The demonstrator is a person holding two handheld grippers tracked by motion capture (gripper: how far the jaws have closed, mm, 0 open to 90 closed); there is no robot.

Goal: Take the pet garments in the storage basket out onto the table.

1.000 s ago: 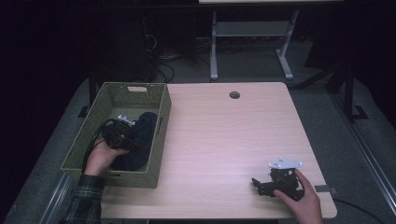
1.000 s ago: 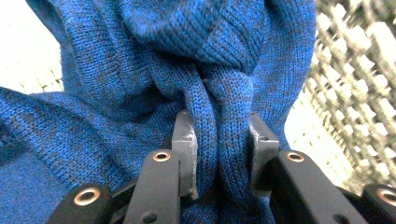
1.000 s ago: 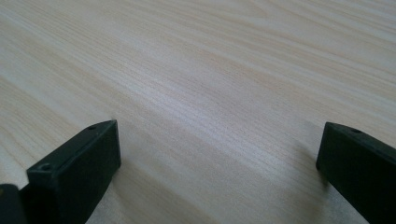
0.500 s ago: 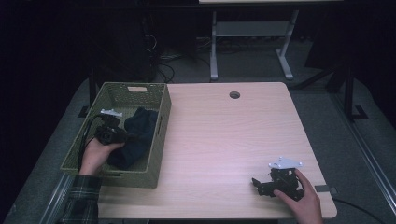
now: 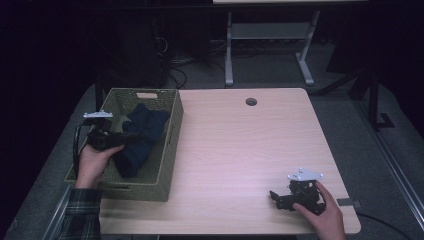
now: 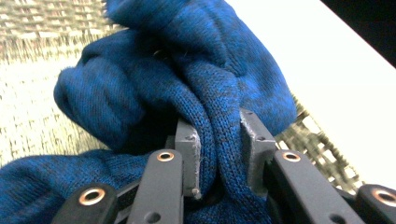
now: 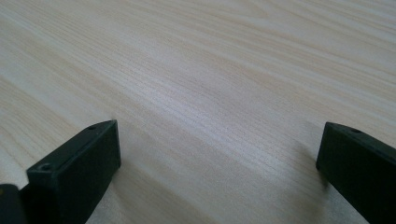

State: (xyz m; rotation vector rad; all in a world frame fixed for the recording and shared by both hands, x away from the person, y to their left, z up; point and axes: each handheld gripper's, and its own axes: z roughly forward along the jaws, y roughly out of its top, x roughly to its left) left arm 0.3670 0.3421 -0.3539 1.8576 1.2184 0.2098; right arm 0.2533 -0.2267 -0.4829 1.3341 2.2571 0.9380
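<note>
The blue knitted cloth [image 5: 140, 137] lies inside the green woven basket [image 5: 170, 150], which stands on the left part of the light wooden surface [image 5: 240, 150], at about nine o'clock from its middle. The cloth is bunched, with one end toward the far wall of the basket and the other end hanging lower toward the near wall. In the left gripper view a thick fold of the blue cloth [image 6: 210, 116] goes between the two grey pads [image 6: 187, 154], and both pads press on it from the sides. So the left claw [image 5: 125, 137] is closed firmly on the cloth and has hold of it; the claw enters the basket from the nine o'clock side, over the left rim, and points toward three o'clock. The left hand [image 5: 92, 160] holds this gripper just above the left wall of the basket.

The right claw [image 5: 274, 197] rests on the surface near its near right corner, at about five o'clock from the middle, well apart from the basket. The right hand [image 5: 325, 212] holds it, pointing toward nine o'clock. In the right gripper view its jaws stand wide apart with bare wood of the surface [image 7: 210, 93] between them, so it is open and holds nothing.

A small round hole [image 5: 251, 102] is in the surface near the far edge, at twelve o'clock.
</note>
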